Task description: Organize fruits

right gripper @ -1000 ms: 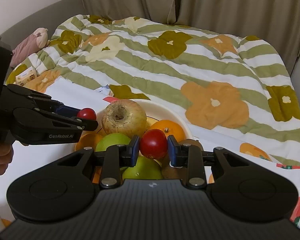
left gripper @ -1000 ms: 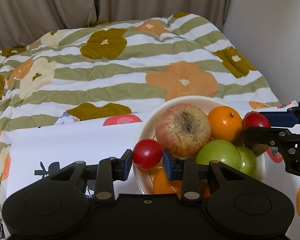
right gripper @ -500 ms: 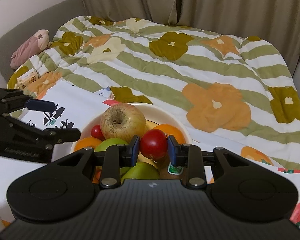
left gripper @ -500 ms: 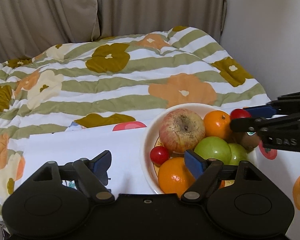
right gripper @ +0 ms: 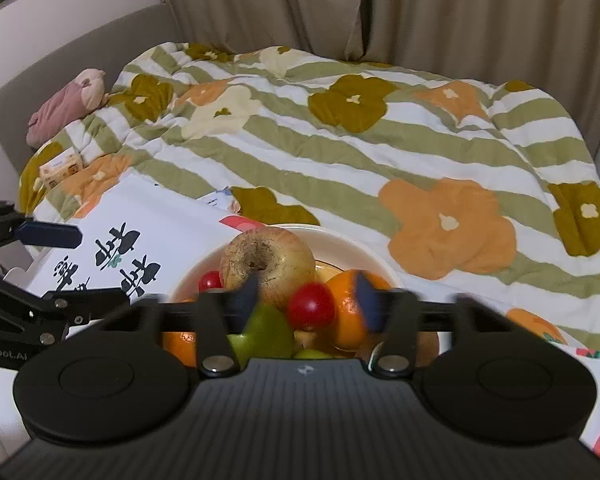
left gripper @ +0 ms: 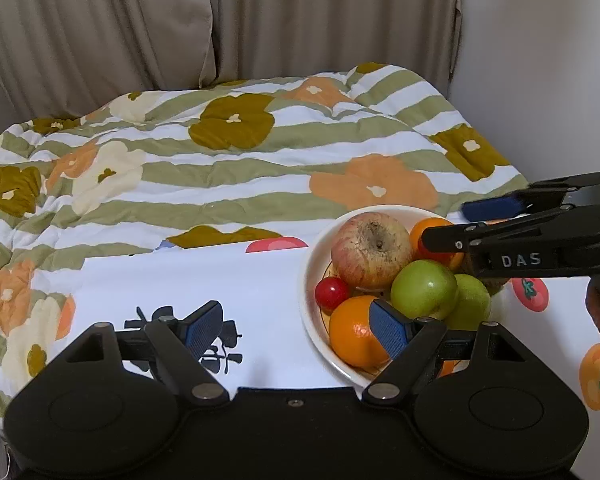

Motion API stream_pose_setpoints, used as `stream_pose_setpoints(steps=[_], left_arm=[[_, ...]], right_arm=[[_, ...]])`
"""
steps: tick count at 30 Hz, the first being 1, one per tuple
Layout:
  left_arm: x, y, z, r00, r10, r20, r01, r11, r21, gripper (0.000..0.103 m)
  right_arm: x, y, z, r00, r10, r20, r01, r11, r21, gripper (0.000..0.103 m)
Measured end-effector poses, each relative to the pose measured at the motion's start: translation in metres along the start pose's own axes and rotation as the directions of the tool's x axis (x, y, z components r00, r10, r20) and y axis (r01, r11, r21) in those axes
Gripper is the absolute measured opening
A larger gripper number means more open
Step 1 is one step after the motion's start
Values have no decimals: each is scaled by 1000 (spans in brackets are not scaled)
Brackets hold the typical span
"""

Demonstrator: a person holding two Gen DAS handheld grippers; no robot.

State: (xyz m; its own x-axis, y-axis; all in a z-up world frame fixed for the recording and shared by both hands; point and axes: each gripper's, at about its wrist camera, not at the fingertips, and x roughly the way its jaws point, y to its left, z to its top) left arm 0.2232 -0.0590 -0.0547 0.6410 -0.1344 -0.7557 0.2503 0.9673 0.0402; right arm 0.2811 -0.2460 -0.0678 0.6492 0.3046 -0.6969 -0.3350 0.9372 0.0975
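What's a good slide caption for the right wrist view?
Right gripper opening its fingers around a small red fruit over a white bowl of apples and oranges, on a floral striped quilt.

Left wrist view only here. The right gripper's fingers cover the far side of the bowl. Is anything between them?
Observer: Yes. In the right wrist view a red tomato sits between the pads of the right gripper.
Operator: Is it pinched?
Observer: No. The jaws are opening, with a gap showing on each side of the tomato.
Operator: What's under it?
Observer: It is inside the bowl, over a green apple and an orange, just in front of the big apple. I cannot tell whether it rests on them.
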Motion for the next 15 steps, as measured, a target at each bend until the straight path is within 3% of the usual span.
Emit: stream_pose_setpoints(steps=[2,15], left_arm=[[-5,0,-3,1000,8,8,-8,1000,1,86],[-65,-9,-23,995,21,100,-21,1000,-3,88]], right_arm=[[-7,0,-2,1000,-8,24,8,1000,20,94],[-76,24,-22,994,-84,68,81,996,45,94]])
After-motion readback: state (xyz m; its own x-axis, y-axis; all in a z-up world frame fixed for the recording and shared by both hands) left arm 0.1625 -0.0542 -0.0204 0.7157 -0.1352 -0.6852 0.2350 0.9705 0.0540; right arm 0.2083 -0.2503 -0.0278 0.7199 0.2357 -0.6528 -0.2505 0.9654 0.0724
